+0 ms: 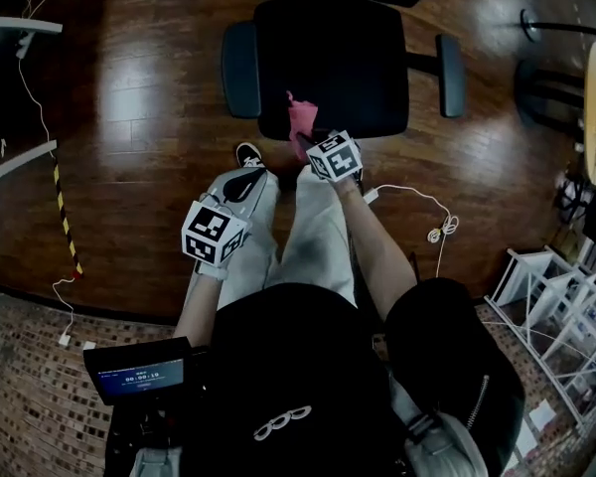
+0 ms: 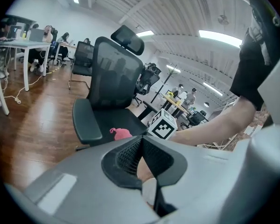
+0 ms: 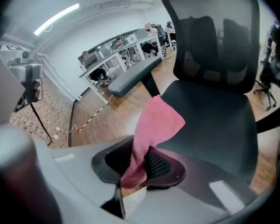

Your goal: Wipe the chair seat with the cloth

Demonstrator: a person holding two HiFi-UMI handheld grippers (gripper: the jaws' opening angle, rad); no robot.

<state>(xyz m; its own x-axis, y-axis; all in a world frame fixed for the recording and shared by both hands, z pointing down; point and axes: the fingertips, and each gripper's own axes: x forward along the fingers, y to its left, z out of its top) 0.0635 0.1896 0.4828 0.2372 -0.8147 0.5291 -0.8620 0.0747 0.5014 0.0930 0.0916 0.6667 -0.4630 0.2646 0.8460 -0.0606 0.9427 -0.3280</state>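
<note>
**Start of the wipe, three views.** The right gripper (image 3: 142,160) has its jaws closed on the cloth (image 3: 158,120). A fold of the pink fabric is pinched between the two pads, and the rest stands out ahead of the jaws. Pinching one edge leaves most of the cloth free as a loose flap to drag over the surface.

Just ahead of this gripper and below the flap lies the chair seat (image 3: 214,120), with the backrest (image 3: 214,41) rising beyond it. In the head view the right gripper (image 1: 308,145) is at the near edge of the seat (image 1: 328,63), and the cloth (image 1: 300,117) overlaps that edge. Whether the fabric is pressed onto the seat or only hanging over it cannot be told.

The left gripper (image 2: 141,141) has its pads together at the tips with nothing between them. It is held back and low by the person's leg (image 1: 318,237), well apart from the chair, probably to keep the wiping path free. From it, the cloth (image 2: 120,133) and the seat lie ahead and slightly left, with one armrest (image 2: 86,122) nearer.

Judged from these views, nearly all of the seat remains to be wiped. The likely stroke runs away from the right gripper, toward the backrest.
</note>
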